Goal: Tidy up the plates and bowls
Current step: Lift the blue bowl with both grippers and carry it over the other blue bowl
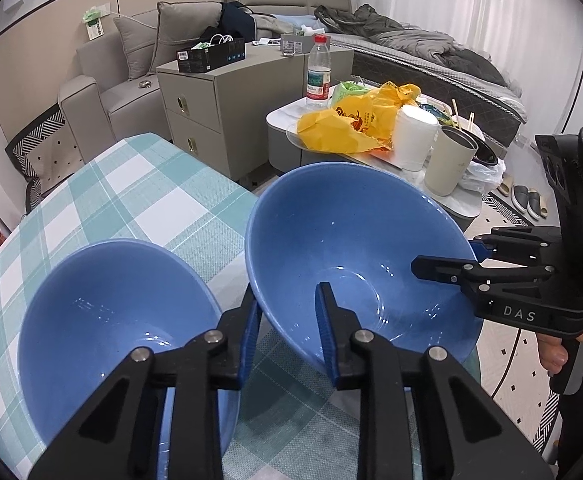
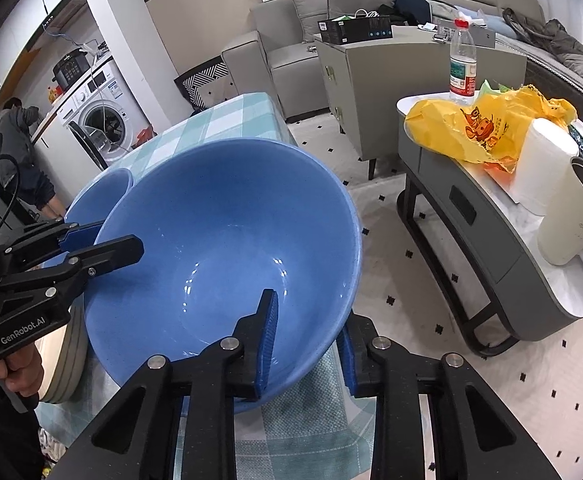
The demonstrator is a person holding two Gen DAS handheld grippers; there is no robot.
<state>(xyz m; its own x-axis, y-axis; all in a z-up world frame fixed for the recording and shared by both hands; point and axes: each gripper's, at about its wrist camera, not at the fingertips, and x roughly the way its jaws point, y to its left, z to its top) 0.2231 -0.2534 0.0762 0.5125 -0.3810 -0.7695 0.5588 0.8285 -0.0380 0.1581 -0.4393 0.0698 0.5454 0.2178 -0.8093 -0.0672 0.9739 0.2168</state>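
Two blue bowls are in view over a table with a teal checked cloth (image 1: 139,196). One bowl (image 1: 103,320) rests on the cloth at the left. The other bowl (image 1: 355,264) is tilted and lifted, held from two sides. My left gripper (image 1: 287,332) straddles its near rim, one finger inside and one outside, and is shut on it. My right gripper (image 2: 307,344) is shut on the opposite rim of the same bowl (image 2: 227,248), and it shows at the right of the left wrist view (image 1: 467,264). The resting bowl (image 2: 99,192) peeks out behind it.
A low grey side table (image 2: 471,208) to the right carries a yellow plastic bag (image 2: 487,120), a paper roll, a cream tumbler (image 2: 571,212) and a water bottle (image 2: 461,64). A grey drawer cabinet (image 1: 207,108) and sofa stand behind. Stacked plates (image 2: 63,356) sit at the table's left.
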